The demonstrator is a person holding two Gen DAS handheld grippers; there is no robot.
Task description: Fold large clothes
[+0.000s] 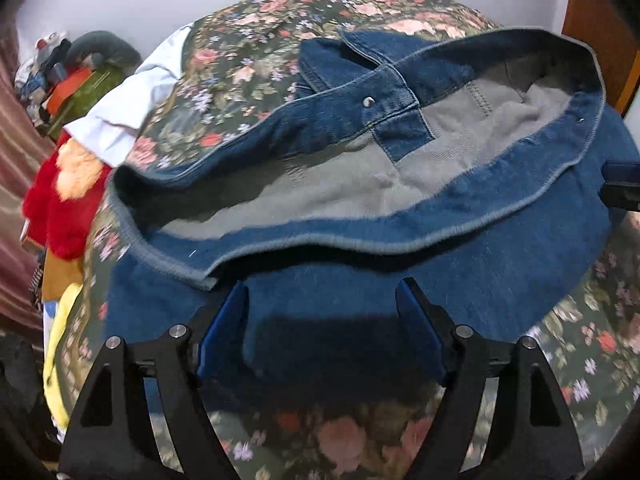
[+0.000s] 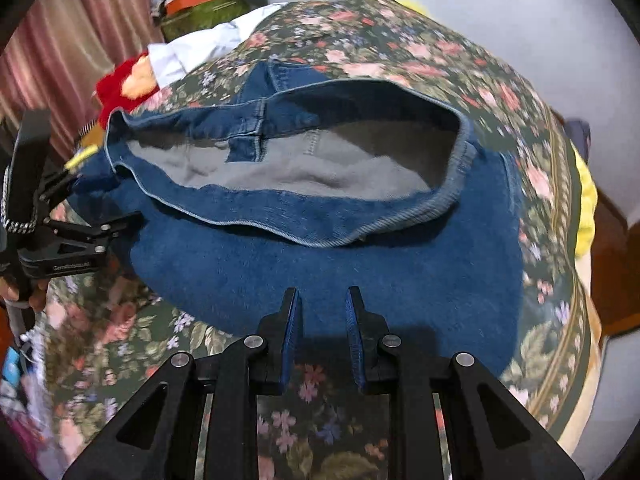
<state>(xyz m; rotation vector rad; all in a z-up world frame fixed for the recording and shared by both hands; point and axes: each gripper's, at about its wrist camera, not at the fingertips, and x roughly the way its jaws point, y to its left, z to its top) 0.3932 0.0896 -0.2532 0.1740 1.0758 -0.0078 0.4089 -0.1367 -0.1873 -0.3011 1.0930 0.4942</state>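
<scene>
Your jeans (image 1: 360, 300) lie on the floral spread (image 1: 256, 60), waistband gaping towards both cameras, grey lining showing inside.

Left to right in the left wrist view: striped curtain (image 1: 16, 168) at the edge; a heap of red plush (image 1: 60, 208), yellow cloth (image 1: 60, 360) and a white garment (image 1: 120, 120) just beside the jeans; behind it a green box (image 1: 88, 92) with clutter too small to read. Wooden furniture (image 1: 600, 40) is cut off at the right edge.

Your left gripper (image 1: 322, 320) is released, jaws wide, denim lying under the gap and neither pad pressing it. In the right wrist view only its side shows, at the jeans' left edge, with fingers (image 2: 38, 298) of your hand behind it.

Your right gripper (image 2: 322, 328) is clenched to a narrow gap with nothing in it, over the near denim edge.

Both views are motion-blurred. The legs of the jeans are hidden beyond the waistband.
</scene>
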